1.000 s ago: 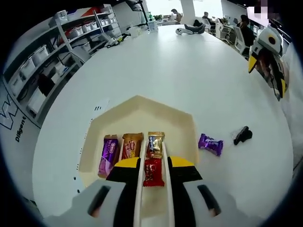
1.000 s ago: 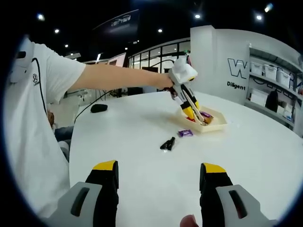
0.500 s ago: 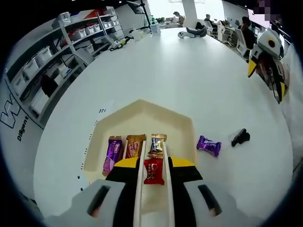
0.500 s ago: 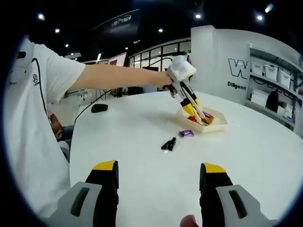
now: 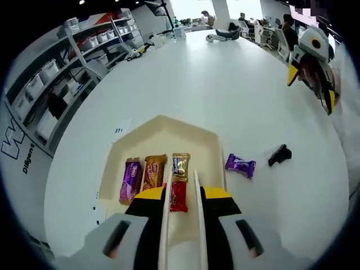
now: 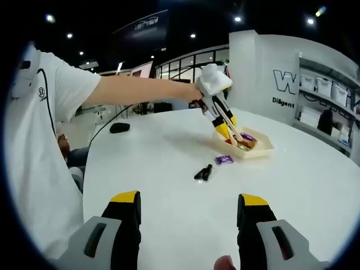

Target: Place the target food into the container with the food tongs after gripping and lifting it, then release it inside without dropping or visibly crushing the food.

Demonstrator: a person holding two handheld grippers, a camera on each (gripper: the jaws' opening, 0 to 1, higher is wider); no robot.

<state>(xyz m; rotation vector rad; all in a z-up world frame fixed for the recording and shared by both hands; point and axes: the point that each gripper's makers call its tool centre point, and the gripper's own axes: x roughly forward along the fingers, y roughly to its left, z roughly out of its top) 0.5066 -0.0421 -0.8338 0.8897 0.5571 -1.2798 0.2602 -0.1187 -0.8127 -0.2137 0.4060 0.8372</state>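
Red-wrapped candy [image 5: 179,196] lies between the two white blades of the food tongs [image 5: 181,214] that your left hand-held gripper [image 5: 181,225] carries, over the near part of the cream container [image 5: 163,132]. In the left gripper view the blades run close together and parallel, with the red wrapper filling the gap between them; whether they pinch it or it already rests on the container floor cannot be told. Your left hand-held gripper is clamped on the tongs.

Three more sweets lie side by side in the container beyond the blade tips: a purple bar [image 5: 130,180] at the left, an orange-brown bar [image 5: 152,172] in the middle, and a gold and dark one [image 5: 180,167] just ahead of the red candy, touching or nearly touching it. Outside the container, on the white surface [image 5: 225,84], a purple-wrapped candy [image 5: 240,166] lies just beside the container's right wall, and a small black object [image 5: 279,154] sits further right, apart from it.

In the right gripper view your right hand-held gripper [image 6: 189,225] hovers well away over the bare surface, its jaws spread wide with nothing between them. There your outstretched arm [image 6: 140,90] reaches to the left hand-held gripper, tilted down into the container.
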